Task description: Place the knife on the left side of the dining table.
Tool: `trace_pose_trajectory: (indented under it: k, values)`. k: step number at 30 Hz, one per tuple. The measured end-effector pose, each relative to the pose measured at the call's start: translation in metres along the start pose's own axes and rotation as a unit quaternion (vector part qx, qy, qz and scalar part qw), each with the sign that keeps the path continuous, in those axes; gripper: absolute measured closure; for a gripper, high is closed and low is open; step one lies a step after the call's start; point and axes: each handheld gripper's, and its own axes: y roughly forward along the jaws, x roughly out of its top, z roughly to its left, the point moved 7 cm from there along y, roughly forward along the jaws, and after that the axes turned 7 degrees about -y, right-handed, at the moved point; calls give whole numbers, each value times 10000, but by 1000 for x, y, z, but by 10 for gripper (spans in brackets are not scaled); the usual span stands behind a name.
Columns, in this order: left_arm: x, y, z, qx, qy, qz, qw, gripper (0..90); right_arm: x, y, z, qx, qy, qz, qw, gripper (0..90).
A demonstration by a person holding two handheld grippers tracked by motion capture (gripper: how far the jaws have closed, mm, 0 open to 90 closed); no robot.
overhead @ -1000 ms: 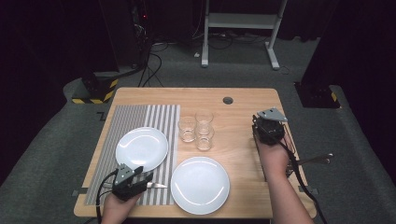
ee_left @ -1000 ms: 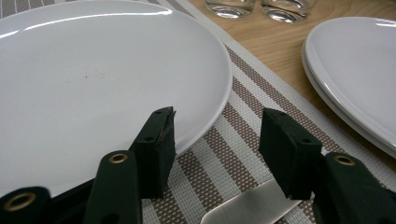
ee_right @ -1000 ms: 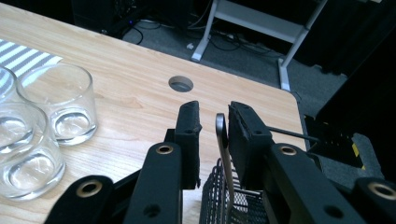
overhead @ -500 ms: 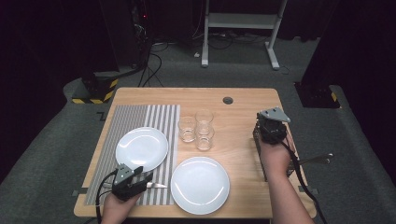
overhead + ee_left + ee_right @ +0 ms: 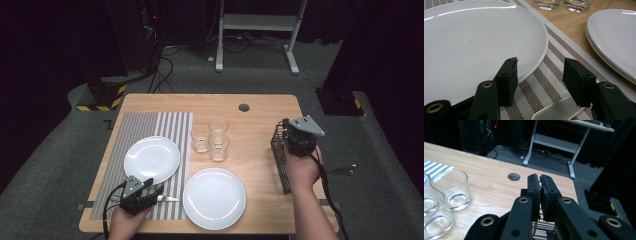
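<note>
While my left jaws (image 5: 540, 68) stand well apart just over the striped placemat (image 5: 574, 47), the knife (image 5: 556, 110) lies flat between them with neither pad pressing on it, so nothing there is gripped. The blade is thin and lies flush on the weave; if I close from this height I judge the pads could skate over it, or pinch the mat and drag it. The white plate (image 5: 474, 42) is just beside my left pad, and a sideways nudge would shove it across the mat. The second plate (image 5: 614, 37) lies beyond the knife tip, on the bench (image 5: 486, 177), so a sliding blade could strike its rim.

Farther off, my right jaws (image 5: 540, 178) are closed tight on a sliver of metal utensil (image 5: 539, 184) above the wire basket (image 5: 280, 155). That grip looks narrow. A tilted lift could let the piece twist out or snag the mesh and tip the basket toward the three glasses (image 5: 210, 140).
</note>
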Motion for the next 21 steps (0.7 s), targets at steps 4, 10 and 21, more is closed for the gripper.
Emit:
trace_pose_trajectory:
  k: [4, 10, 21]
  values:
    - [0, 0, 0, 16, 38, -1, 10000, 458, 3, -7, 0, -25, 4, -166, 9999, 863]
    - [0, 0, -1, 13, 32, 0, 10000, 457, 5, -14, 3, -48, 15, -379, 9993, 863]
    - [0, 0, -1, 16, 34, -6, 10000, 456, 10, -27, 1, -161, 36, -694, 9975, 863]
